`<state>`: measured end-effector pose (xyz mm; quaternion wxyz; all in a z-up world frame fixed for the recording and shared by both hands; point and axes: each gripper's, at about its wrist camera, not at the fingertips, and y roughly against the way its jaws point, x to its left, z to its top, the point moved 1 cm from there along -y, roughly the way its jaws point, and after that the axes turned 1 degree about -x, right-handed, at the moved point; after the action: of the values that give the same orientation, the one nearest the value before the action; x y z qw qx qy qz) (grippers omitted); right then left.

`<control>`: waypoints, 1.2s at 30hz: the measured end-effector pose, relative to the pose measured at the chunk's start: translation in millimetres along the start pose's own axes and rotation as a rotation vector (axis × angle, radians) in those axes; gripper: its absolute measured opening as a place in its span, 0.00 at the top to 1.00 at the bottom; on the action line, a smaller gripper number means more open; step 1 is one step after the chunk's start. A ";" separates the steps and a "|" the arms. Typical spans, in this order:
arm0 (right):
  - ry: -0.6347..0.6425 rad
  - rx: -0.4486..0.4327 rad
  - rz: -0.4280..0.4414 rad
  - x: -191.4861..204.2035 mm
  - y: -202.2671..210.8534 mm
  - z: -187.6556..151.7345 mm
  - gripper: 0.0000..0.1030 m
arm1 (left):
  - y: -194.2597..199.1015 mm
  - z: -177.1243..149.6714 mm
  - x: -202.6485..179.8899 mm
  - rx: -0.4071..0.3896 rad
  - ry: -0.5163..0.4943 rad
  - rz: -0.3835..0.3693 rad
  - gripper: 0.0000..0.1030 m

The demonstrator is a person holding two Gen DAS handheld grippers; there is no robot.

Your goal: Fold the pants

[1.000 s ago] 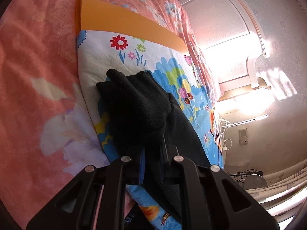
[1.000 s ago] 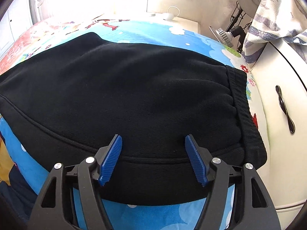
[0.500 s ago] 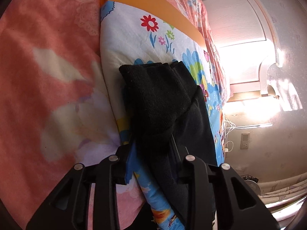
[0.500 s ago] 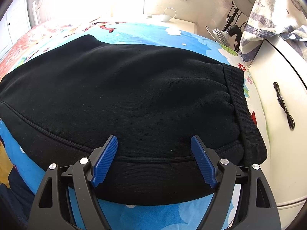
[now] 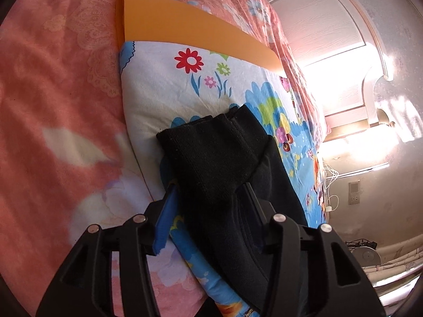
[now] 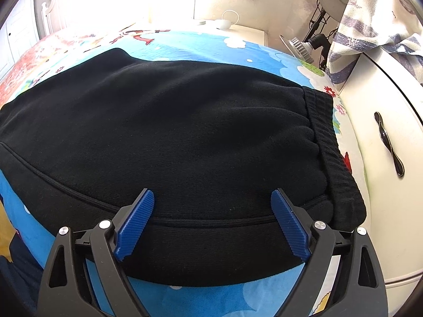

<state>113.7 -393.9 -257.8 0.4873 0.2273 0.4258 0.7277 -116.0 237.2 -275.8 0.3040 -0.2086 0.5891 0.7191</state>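
Black pants (image 6: 185,137) lie spread on a bright cartoon-print sheet (image 6: 201,45), waistband (image 6: 327,142) to the right. My right gripper (image 6: 212,198) is open, its blue pads resting over the near edge of the pants by the waist. In the left wrist view, the cuffed leg end of the pants (image 5: 211,158) lies between the fingers of my left gripper (image 5: 208,187). The jaws stand apart around the fabric, with the cuff draped over the gap.
An orange board (image 5: 185,29) sticks out under the cartoon sheet (image 5: 169,79) on a pink bedspread (image 5: 58,105). A white cabinet (image 6: 383,158) with a dark handle stands right of the bed. A bedside table, wall sockets and lamps are at the back.
My left gripper's jaws have spread from shut on the pant leg to apart, with the cuff now lying loose between them. My right gripper has opened slightly wider.
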 end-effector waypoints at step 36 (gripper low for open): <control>-0.027 0.020 -0.057 -19.0 -96.3 132.0 0.15 | -14.0 -7.3 -25.9 -0.028 -0.216 0.099 0.77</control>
<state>269.8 -342.9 -266.7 0.5113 0.2296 0.4326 0.7062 -87.9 226.7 -270.4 0.3269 -0.1049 0.5524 0.7596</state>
